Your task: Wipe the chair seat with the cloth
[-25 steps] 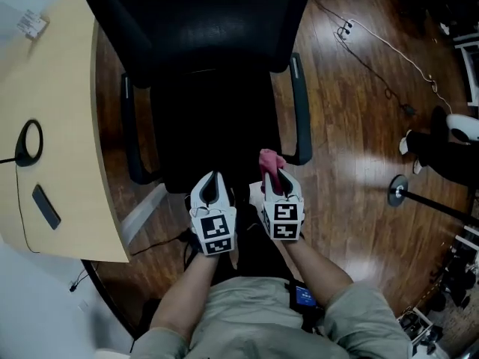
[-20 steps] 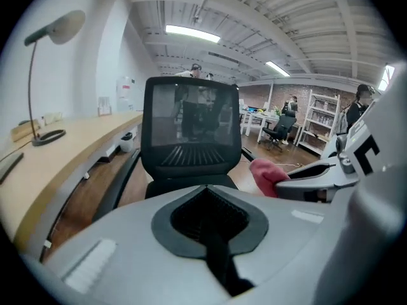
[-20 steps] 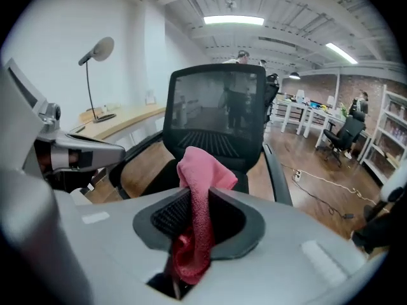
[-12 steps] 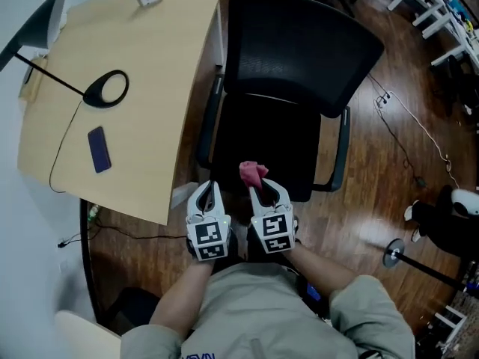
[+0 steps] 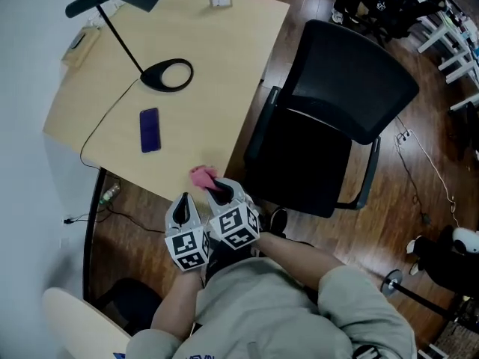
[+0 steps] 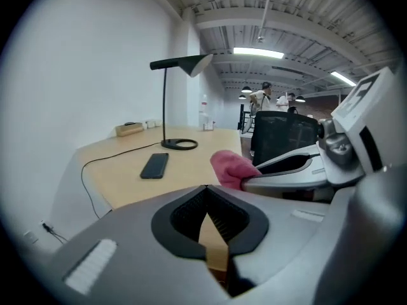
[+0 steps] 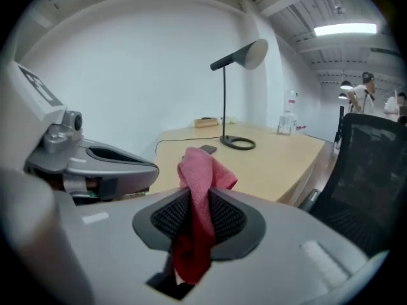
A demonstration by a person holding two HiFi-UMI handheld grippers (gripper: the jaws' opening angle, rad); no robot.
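**Cloth gripped at desk edge, clear of chair seat**

A dark, glossy plank floor point(image 5: 397, 215) carries a pale wood desk point(image 5: 217, 66) with rounded corners. Beside it stands a black chair point(image 5: 352, 88) with a mesh back and slim armrests. In the head view the desk lies at 11 o'clock from the grippers and the chair at 2 o'clock.

On the desk are a black lamp point(image 5: 147, 78) with a ring-shaped base, a flat dark phone point(image 5: 150, 129) and a small tan box point(image 5: 78, 40), contents not discernible.

The right gripper point(image 7: 194, 194) is clenched on the pink terry cloth point(image 7: 200, 164), which bunches above the ribbed black pads and hangs through below them. The head view places the cloth over the desk's near edge, at 9 o'clock from the chair seat point(image 5: 299, 163) and apart from it.

The left gripper point(image 6: 205, 188) sits just beside the right, jaws closed tip to tip with nothing between them.

Only the gripper views show the white wall point(image 7: 127, 62), the ribbed ceiling point(image 6: 286, 30) with strip lights, and people point(image 6: 264, 94) standing far behind.
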